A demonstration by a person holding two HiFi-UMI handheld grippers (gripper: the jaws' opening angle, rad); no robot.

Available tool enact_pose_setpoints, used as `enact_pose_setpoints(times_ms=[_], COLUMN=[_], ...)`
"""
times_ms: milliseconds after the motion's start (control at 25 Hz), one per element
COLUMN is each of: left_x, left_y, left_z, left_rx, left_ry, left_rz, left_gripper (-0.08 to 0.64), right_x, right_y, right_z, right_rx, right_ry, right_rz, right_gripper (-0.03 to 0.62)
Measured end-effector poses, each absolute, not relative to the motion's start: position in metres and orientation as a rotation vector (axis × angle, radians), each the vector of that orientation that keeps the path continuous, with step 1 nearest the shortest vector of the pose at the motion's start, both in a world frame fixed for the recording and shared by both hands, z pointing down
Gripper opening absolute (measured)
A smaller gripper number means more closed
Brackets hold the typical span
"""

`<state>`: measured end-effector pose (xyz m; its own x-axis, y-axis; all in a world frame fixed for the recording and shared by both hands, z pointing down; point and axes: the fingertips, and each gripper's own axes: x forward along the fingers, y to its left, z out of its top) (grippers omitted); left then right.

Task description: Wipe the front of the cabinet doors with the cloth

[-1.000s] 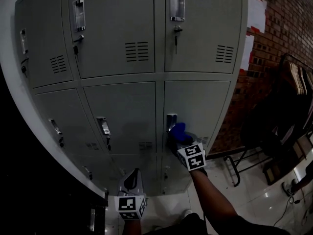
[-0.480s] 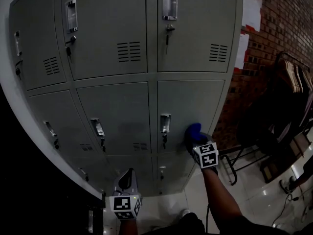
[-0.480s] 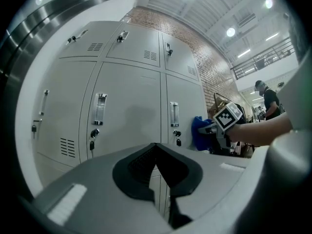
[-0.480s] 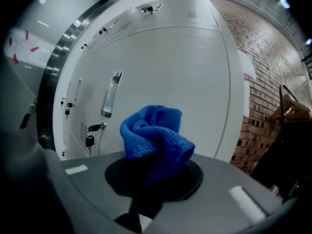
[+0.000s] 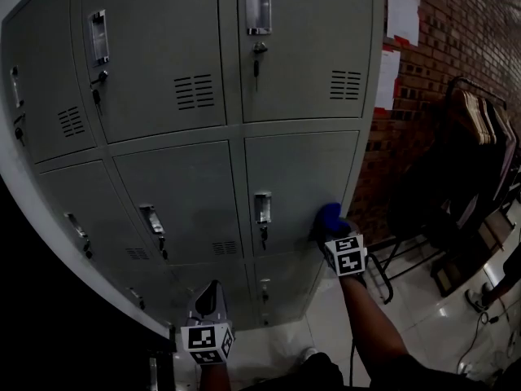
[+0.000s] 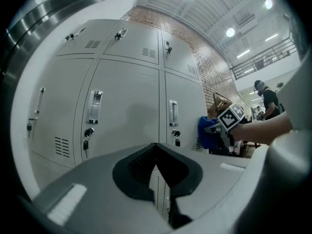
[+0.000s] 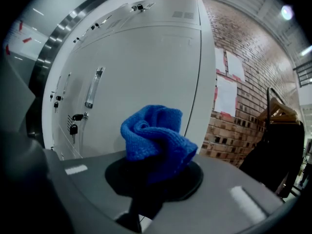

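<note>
Cloth (image 7: 155, 133), clamped in right hand-held gripper (image 7: 155, 177), seemed pressed to the cabinet door (image 5: 297, 177), mid-wipe; next stroke would need steady pressure; left hand-held gripper (image 6: 158, 179) closed, empty.

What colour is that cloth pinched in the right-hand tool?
Bright blue. The cloth shows best in the right gripper view, bunched between the right gripper's jaws.

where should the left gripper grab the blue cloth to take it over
Probably the bunched folds of the blue cloth sticking out past the right gripper's shut jaws, coming from the left: that lump is free and thick, while its far side faces the cabinet door.
</note>
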<state>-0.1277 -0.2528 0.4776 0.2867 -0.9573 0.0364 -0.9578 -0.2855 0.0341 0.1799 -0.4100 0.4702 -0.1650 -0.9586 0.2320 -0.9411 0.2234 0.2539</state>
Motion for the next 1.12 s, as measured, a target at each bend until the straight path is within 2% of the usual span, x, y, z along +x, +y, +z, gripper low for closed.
enact_pose_setpoints(times_ms=[400, 1120], left_x=[-0.112, -0.095], left_y=[-0.261, -0.272], left_z=[0.479, 0.483], left_rx=[2.504, 2.531], left_ry=[-1.794, -1.761], left_rz=[0.011, 0.034], left_gripper=[0.014, 0.014], right_x=[0.21, 0.217], right_y=[-0.402, -0.411], right_z=[0.488, 0.528], right_rx=[1.856, 1.897], right_ry=[-2.101, -2.018], right_rz=[-0.002, 0.108], right_gripper=[0.061, 0.057])
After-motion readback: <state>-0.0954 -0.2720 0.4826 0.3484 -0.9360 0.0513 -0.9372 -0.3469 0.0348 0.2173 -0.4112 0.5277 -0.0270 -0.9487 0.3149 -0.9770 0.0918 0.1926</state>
